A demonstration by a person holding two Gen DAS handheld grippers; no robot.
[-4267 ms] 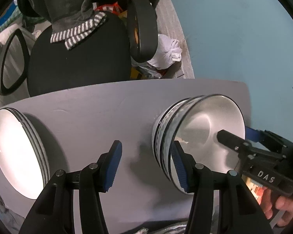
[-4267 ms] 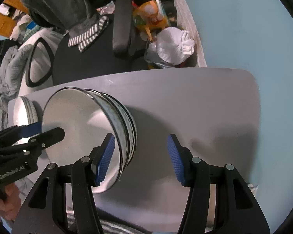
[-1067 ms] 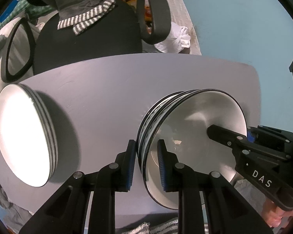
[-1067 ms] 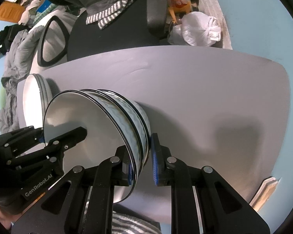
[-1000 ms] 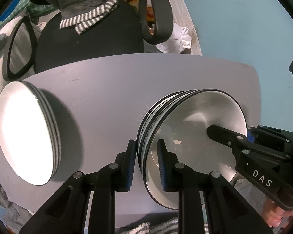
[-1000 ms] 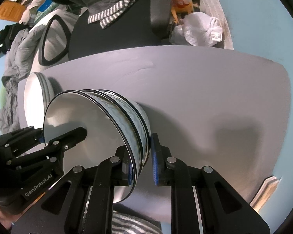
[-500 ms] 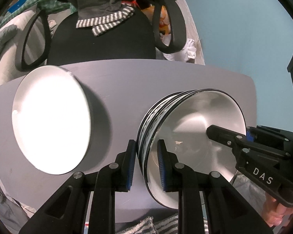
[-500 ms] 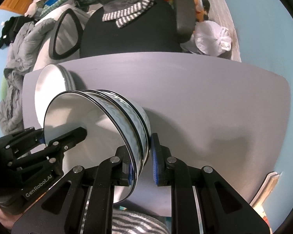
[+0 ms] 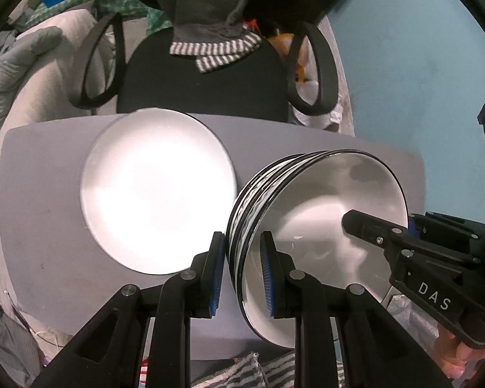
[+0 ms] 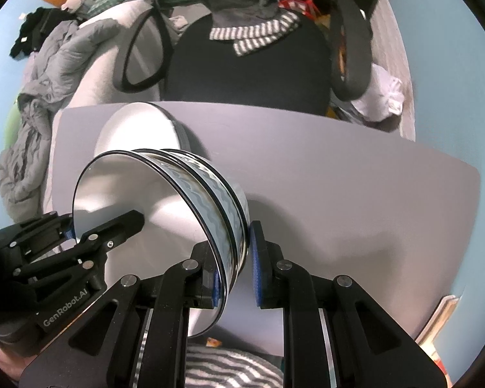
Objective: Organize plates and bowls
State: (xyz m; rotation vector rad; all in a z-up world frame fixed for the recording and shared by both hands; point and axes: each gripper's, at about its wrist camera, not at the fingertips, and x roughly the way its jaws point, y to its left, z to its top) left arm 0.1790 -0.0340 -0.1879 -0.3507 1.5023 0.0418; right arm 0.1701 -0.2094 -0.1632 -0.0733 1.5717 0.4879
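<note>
Bowls (image 9: 317, 226) ride at centre-right of the left view, off the bench (image 9: 42, 226), with my left hand-held gripper (image 9: 241, 271) and right hand-held gripper (image 10: 234, 268) each clamped on opposite rims. I keep both level (rims look slippery) while centring over the plates (image 9: 158, 190).

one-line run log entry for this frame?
phase: carrying | left gripper: shut on bowl stack rim | right gripper: shut on opposite rim | plate stack: on table, beside bowls
</note>
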